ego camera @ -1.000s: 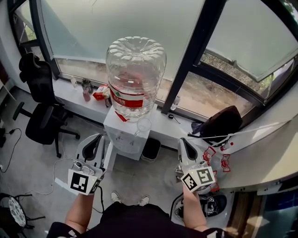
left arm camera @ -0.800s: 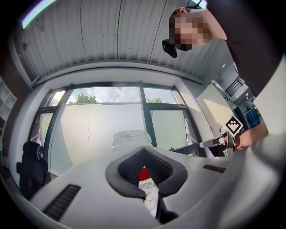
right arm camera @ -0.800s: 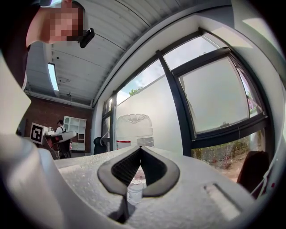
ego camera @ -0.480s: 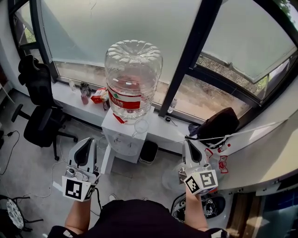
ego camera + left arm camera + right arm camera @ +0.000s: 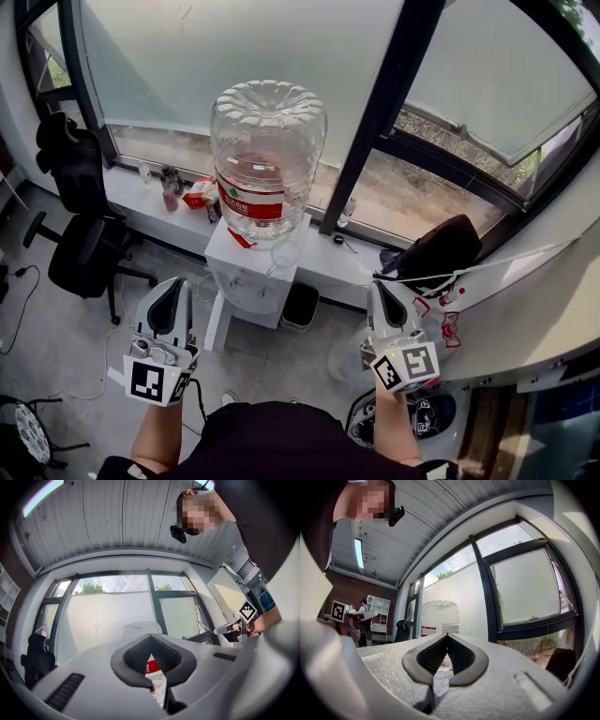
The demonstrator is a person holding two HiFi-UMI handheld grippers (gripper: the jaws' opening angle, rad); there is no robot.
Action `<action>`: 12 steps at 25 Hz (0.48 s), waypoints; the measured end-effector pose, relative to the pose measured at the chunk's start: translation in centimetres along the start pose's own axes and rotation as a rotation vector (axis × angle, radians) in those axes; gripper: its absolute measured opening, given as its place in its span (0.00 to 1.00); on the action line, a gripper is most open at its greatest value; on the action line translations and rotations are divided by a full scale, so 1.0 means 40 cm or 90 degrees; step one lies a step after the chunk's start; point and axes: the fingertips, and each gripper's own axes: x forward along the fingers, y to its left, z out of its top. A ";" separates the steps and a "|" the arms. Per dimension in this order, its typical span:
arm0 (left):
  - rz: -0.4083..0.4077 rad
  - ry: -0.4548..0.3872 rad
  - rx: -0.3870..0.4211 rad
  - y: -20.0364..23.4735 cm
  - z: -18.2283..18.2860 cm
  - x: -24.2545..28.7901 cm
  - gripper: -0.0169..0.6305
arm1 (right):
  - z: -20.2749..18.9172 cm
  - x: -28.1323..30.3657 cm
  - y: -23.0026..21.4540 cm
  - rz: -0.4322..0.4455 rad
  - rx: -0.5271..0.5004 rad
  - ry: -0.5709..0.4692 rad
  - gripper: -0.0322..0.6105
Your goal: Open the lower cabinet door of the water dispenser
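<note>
Grippers hang clear, both pinched together on nothing, left gripper (image 5: 172,286) at seven o'clock and right gripper (image 5: 380,289) at five o'clock of the water dispenser (image 5: 246,272), whose lower cabinet door hides below this steep angle, so open or closed is unsettled.

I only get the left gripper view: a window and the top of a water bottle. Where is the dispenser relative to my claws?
Observer: In the head view the white dispenser stands ahead and lower, between the left claw and the right claw. It touches neither.
Operator: Is the right claw holding anything?
Observer: No. The right gripper view shows it shut, with nothing in it.
Operator: Anything on the floor by the dispenser?
Observer: A small dark bin sits just to its right.
</note>
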 end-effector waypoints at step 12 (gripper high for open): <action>0.012 0.034 0.006 0.003 -0.036 -0.048 0.04 | -0.055 -0.026 0.019 -0.012 0.003 0.015 0.06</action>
